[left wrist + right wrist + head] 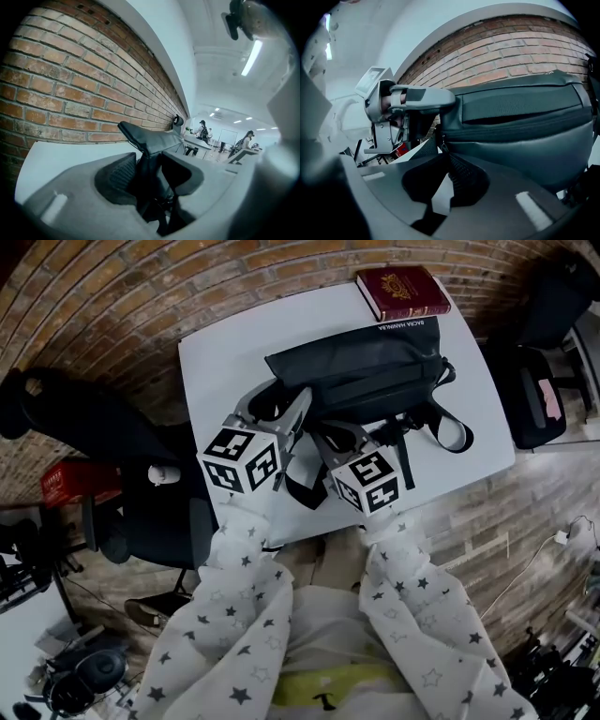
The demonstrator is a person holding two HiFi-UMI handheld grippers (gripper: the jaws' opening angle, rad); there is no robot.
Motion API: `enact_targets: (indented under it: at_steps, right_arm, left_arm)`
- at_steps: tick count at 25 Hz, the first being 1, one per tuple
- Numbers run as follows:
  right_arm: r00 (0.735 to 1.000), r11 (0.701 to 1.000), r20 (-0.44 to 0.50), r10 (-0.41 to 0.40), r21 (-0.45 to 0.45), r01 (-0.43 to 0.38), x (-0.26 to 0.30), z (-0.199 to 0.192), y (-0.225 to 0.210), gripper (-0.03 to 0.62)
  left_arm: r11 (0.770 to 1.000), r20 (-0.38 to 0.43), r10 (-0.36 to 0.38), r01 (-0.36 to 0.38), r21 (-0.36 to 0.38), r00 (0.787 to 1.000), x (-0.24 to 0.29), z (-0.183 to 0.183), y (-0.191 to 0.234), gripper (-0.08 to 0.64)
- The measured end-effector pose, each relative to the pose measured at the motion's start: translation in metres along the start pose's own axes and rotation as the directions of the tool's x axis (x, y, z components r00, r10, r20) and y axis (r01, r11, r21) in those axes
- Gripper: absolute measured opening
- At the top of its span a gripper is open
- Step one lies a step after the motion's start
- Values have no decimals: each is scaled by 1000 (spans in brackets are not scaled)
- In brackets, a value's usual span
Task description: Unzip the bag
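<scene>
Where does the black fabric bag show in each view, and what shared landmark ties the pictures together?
Head view: black fabric bag, upper centre, on the white table.
Left gripper view: the bag's end at centre, between the jaws.
Right gripper view: the bag fills the right half.
Shared landmark: the red brick wall behind it.

Bag [366, 376] sits mid-table [225, 352], with the brick wall [141, 296] behind the table. The book [403, 292] is on the far right corner, just behind the bag. Both grippers are at the bag's near left end. The left gripper [277, 407] is around the end corner, and the right gripper [345, 435] is just beside it at the zipper pull [442, 138]. Straps [450, 432] lie on the table in front of the bag. One chair [141, 493] stands left of the table, and another chair [539, 390] is off to the right.
</scene>
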State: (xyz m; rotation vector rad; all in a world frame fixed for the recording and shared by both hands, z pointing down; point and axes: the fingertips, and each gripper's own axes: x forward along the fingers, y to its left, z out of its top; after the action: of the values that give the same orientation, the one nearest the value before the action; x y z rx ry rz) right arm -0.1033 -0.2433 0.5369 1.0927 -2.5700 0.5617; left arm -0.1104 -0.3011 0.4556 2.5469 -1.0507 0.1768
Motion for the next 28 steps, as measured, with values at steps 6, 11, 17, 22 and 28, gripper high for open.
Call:
enact_targets:
  at_steps: [6, 11, 17, 22, 28]
  right_arm:
    - [1000, 1000, -6, 15, 1, -15, -6, 0, 0, 20]
    - [1000, 1000, -13, -2, -6, 2, -11, 1, -3, 18]
    - [999, 999, -36, 37, 12, -36, -12, 3, 0, 18]
    - [996, 997, -50, 77, -2, -78, -15, 6, -1, 18]
    - [986, 991, -112, 127, -31, -131, -24, 4, -11, 18]
  left_arm:
    - [1000, -3, -7, 7, 15, 1000, 2, 0, -3, 151]
    - [1000, 0, 4, -4, 23, 1000, 2, -3, -4, 143]
    - [999, 27, 23, -24, 23, 999, -2, -2, 0, 141]
    - [999, 53, 51, -52, 17, 997, -5, -2, 1, 138]
    - [992, 65, 105, -109, 57, 992, -3, -4, -3, 135]
